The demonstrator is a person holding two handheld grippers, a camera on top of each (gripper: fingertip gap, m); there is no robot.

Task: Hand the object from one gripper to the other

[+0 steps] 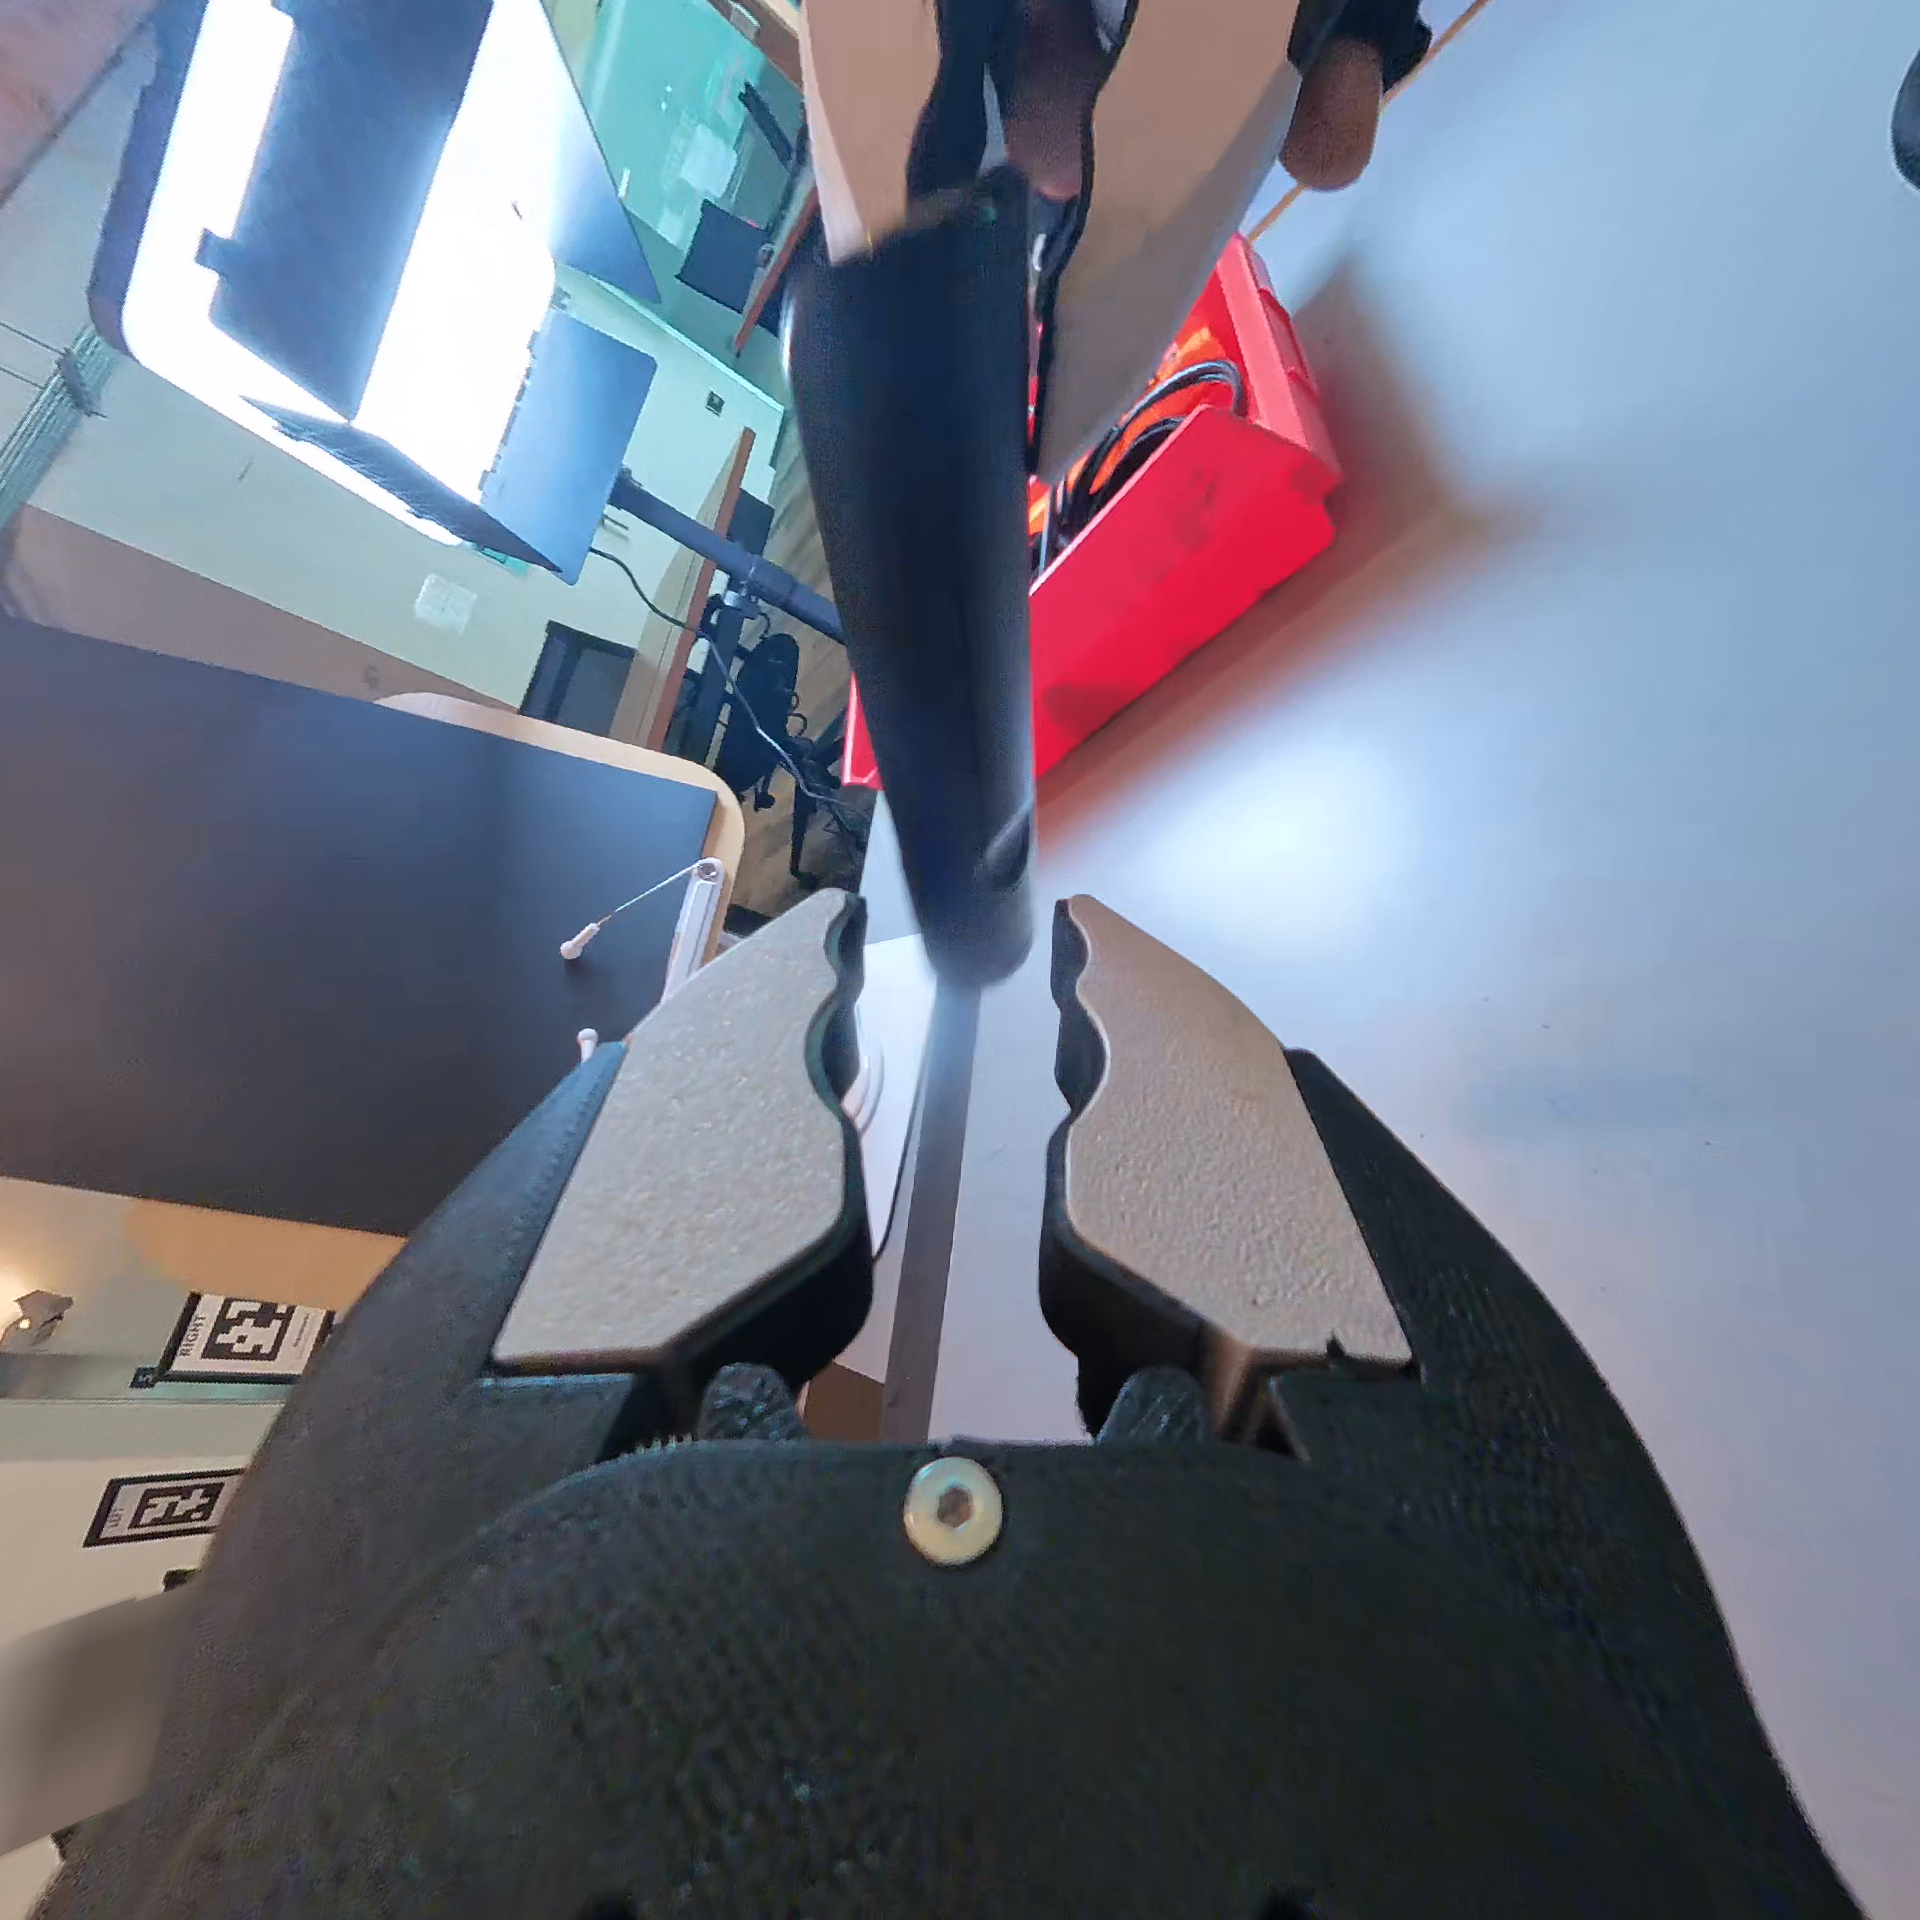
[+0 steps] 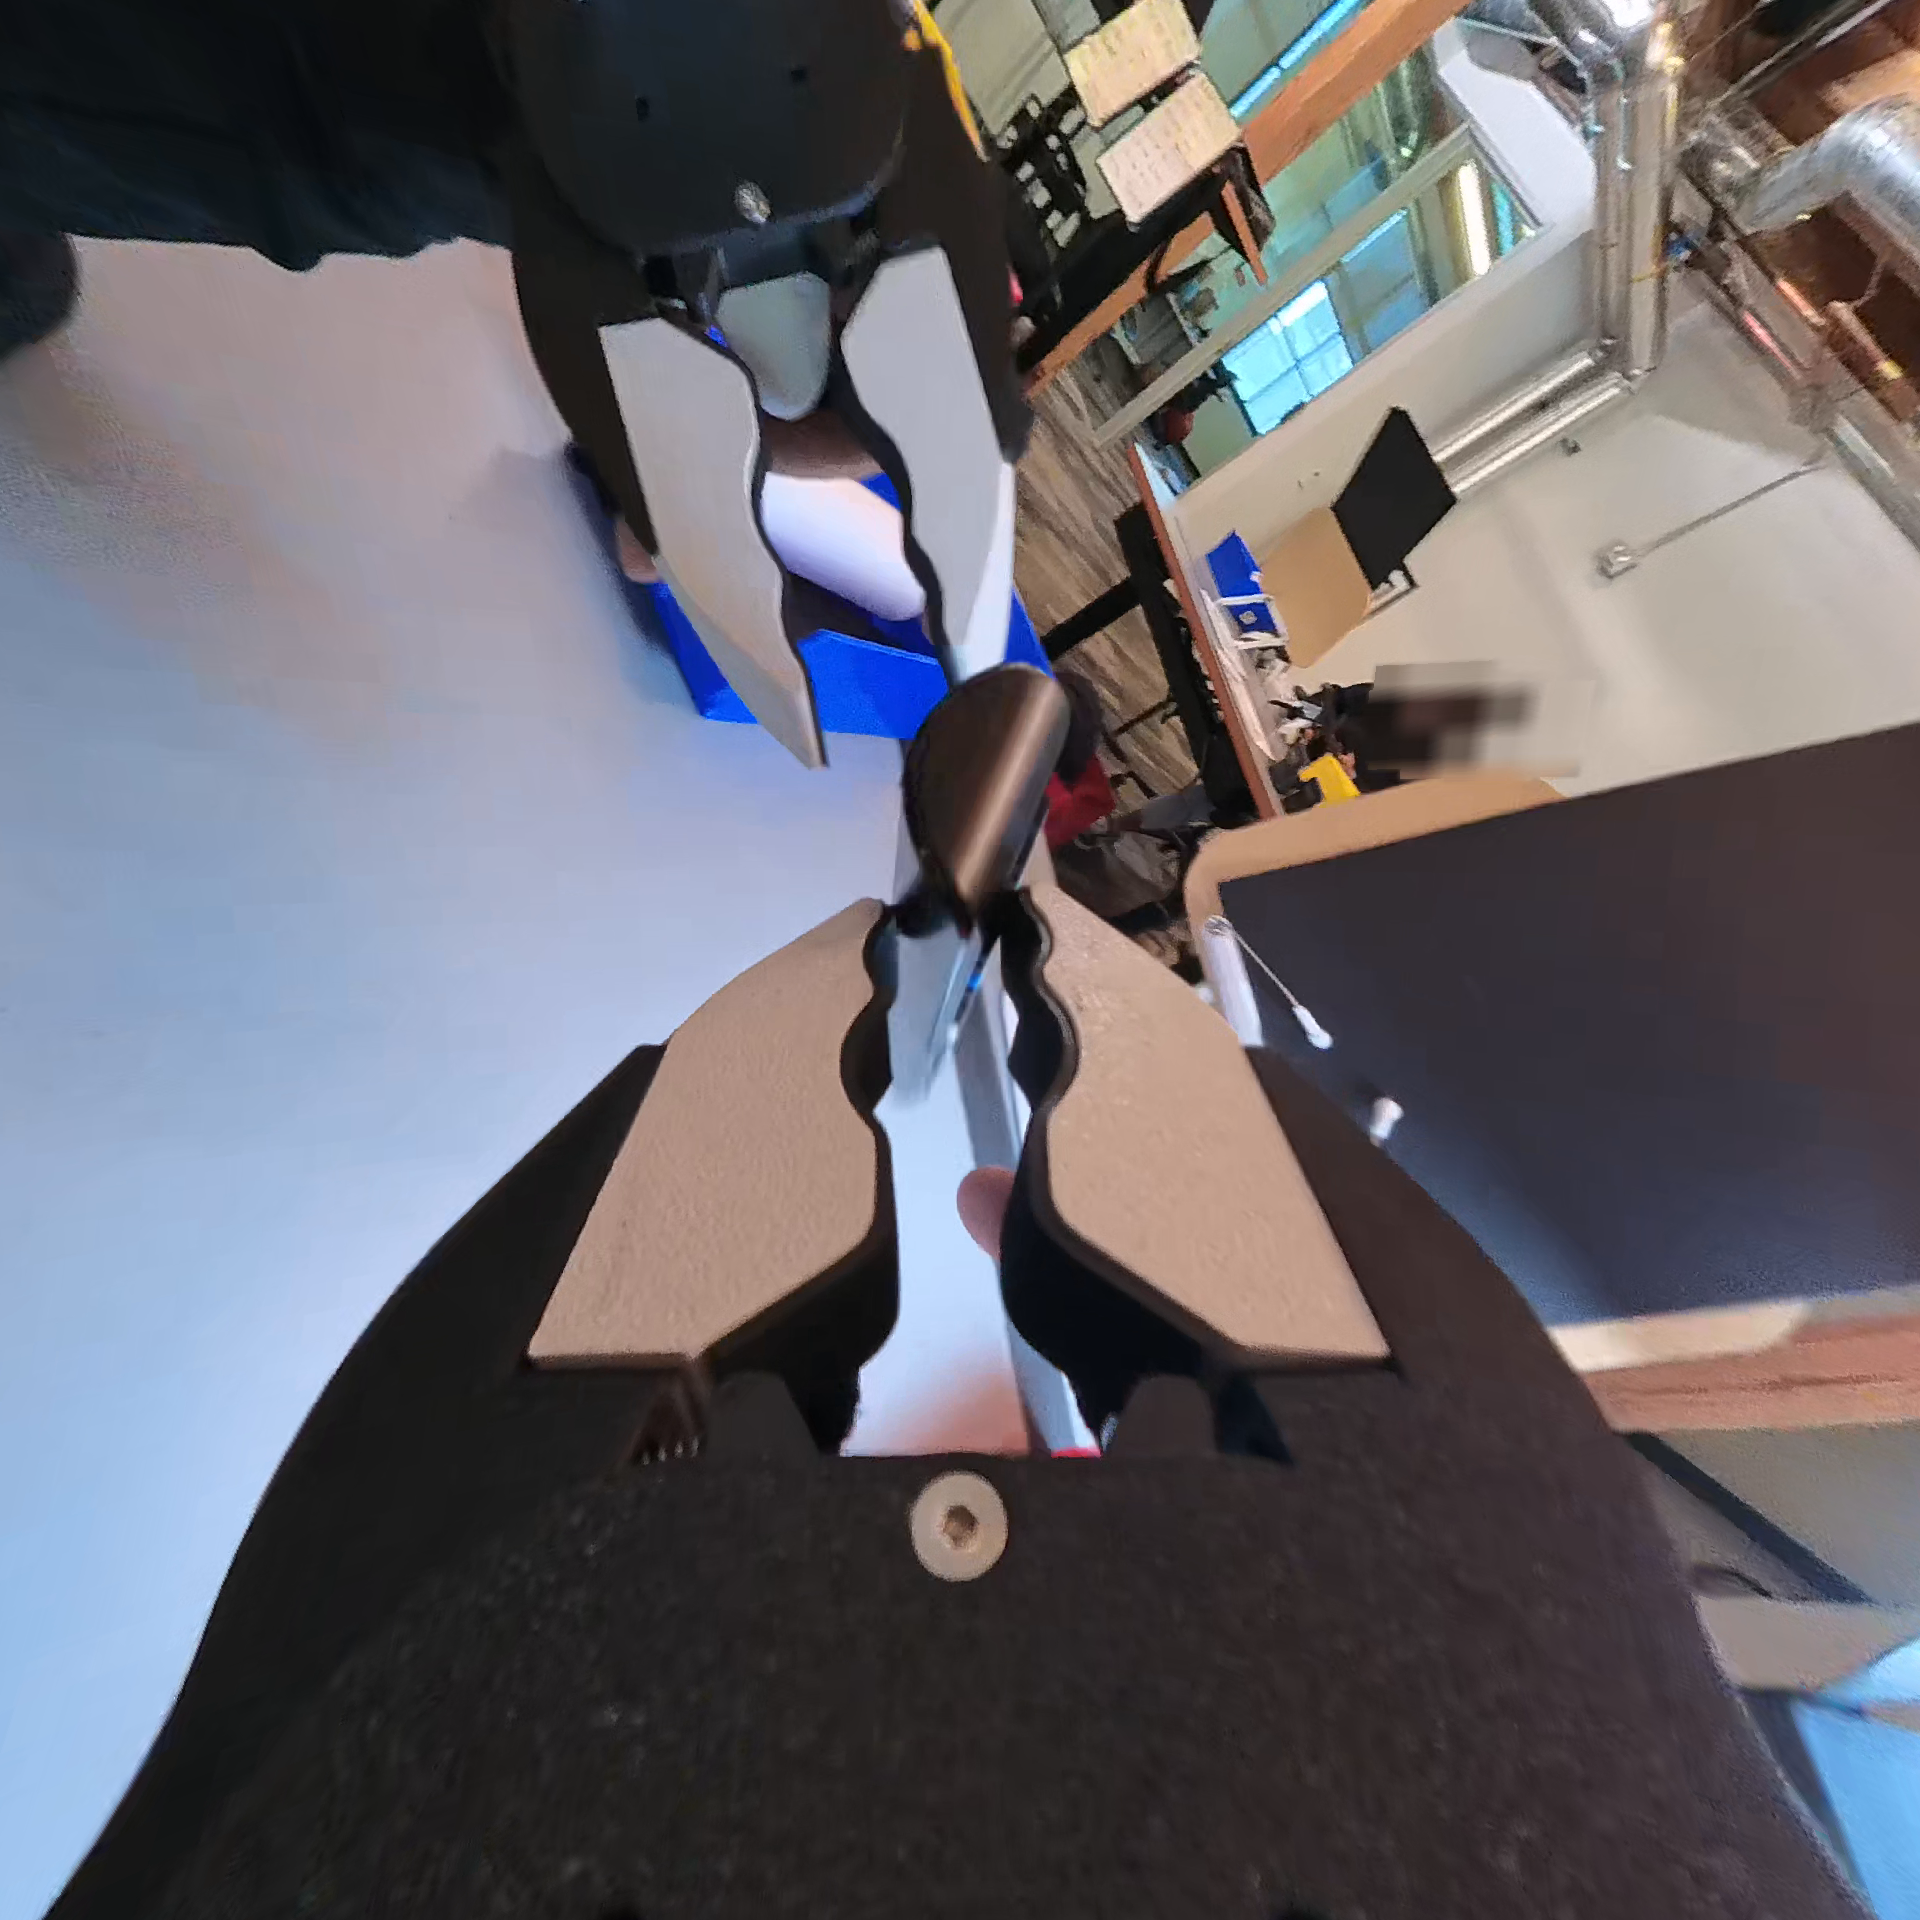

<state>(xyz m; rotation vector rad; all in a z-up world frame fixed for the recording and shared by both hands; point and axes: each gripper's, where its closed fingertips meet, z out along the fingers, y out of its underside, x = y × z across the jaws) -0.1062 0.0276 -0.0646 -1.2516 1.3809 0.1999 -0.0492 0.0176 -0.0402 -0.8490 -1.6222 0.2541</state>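
Note:
A black cylindrical object (image 1: pixel 914 582) reaches from my right gripper (image 1: pixel 945 260) down to my left gripper (image 1: pixel 956 925). The right gripper is shut on one end of it. The object's other end lies between the left gripper's fingertips, which stand apart with gaps on both sides. In the right wrist view, my right gripper (image 2: pixel 956 920) clamps the near end of the object (image 2: pixel 987 779). There the left gripper (image 2: pixel 888 712) faces me, open, with the object's far end close to one of its fingertips (image 2: pixel 971 623). Both grippers are held above a white table (image 1: pixel 1558 935).
A red bin (image 1: pixel 1174 582) with cables stands on the white table behind the object. A blue bin (image 2: pixel 862 686) sits behind the left gripper. A black-topped table (image 2: pixel 1558 1039) lies beside the white one, with thin white sticks (image 1: pixel 634 914) on it. Desks and monitors stand farther off. The tips of one gripper are about 7 centimetres away from the tips of the other.

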